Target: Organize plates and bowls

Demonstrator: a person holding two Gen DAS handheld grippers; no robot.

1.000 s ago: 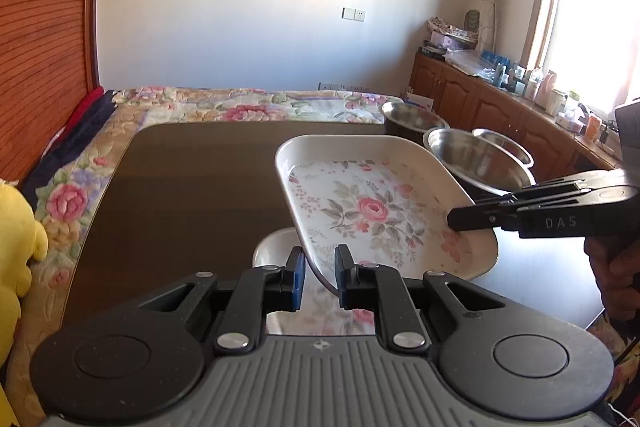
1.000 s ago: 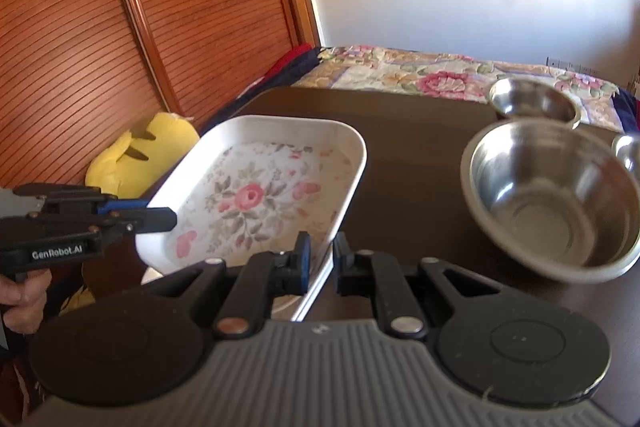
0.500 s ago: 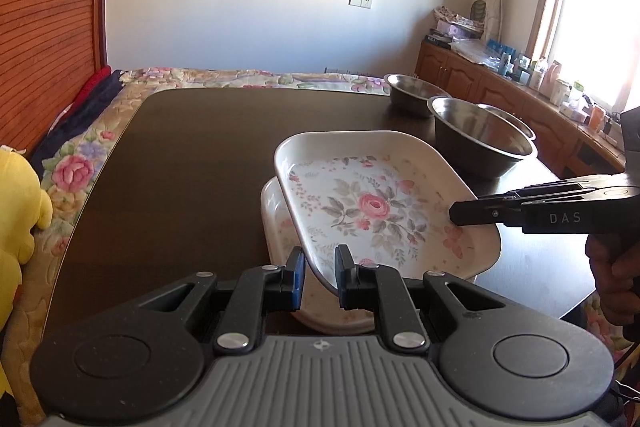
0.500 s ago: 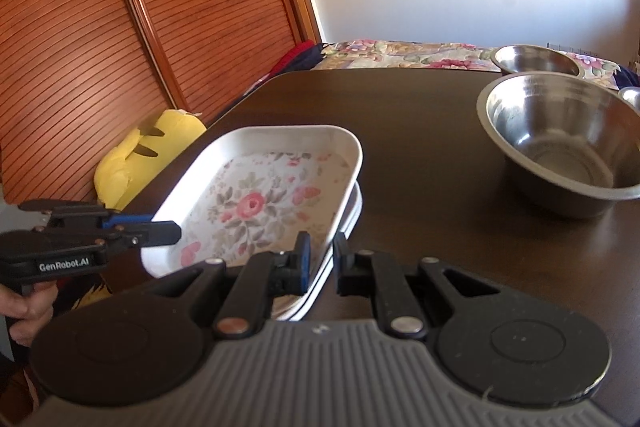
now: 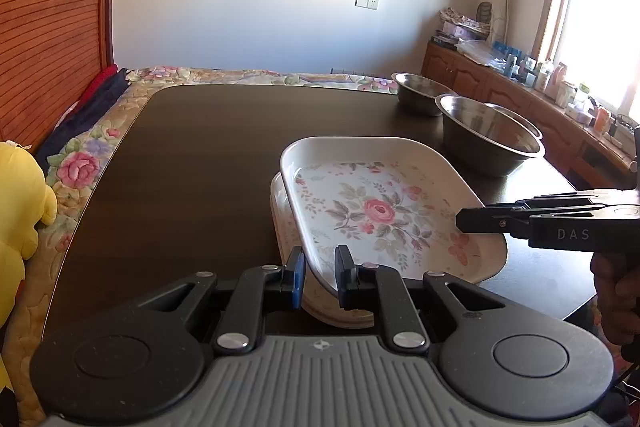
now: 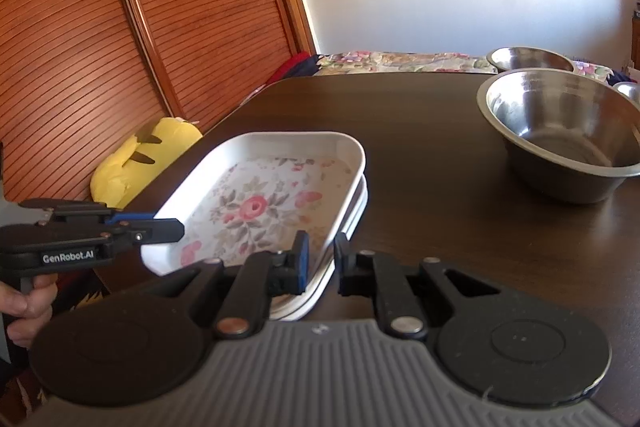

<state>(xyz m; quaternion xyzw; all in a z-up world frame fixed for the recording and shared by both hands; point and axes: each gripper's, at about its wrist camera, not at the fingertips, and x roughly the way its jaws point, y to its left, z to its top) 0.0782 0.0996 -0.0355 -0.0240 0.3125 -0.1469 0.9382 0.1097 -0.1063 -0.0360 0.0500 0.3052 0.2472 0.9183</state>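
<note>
Both grippers, left gripper point(image 5: 319, 277) and right gripper point(image 6: 321, 263), pinch floral plate point(image 5: 380, 211), now lowered onto 2nd plate point(image 5: 282, 223) near table's point(image 5: 192, 163) front-right corner; left half bare, 2 steel bowls point(image 5: 490, 135) right edge.

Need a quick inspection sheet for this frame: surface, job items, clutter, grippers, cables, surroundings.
Surface: dark wooden table, glossy.
Job's things: floral plate over a second plate, not squarely aligned; large steel bowl and small steel bowl beyond.
Clutter: nothing seen on the table.
Grippers: left hand-held gripper and right hand-held gripper each straddle the top plate's rim; whether they pinch it is unclear.
Cables: nothing seen clearly.
Surroundings: floral bedspread, yellow plush toy, slatted wooden doors, cluttered sideboard.
</note>
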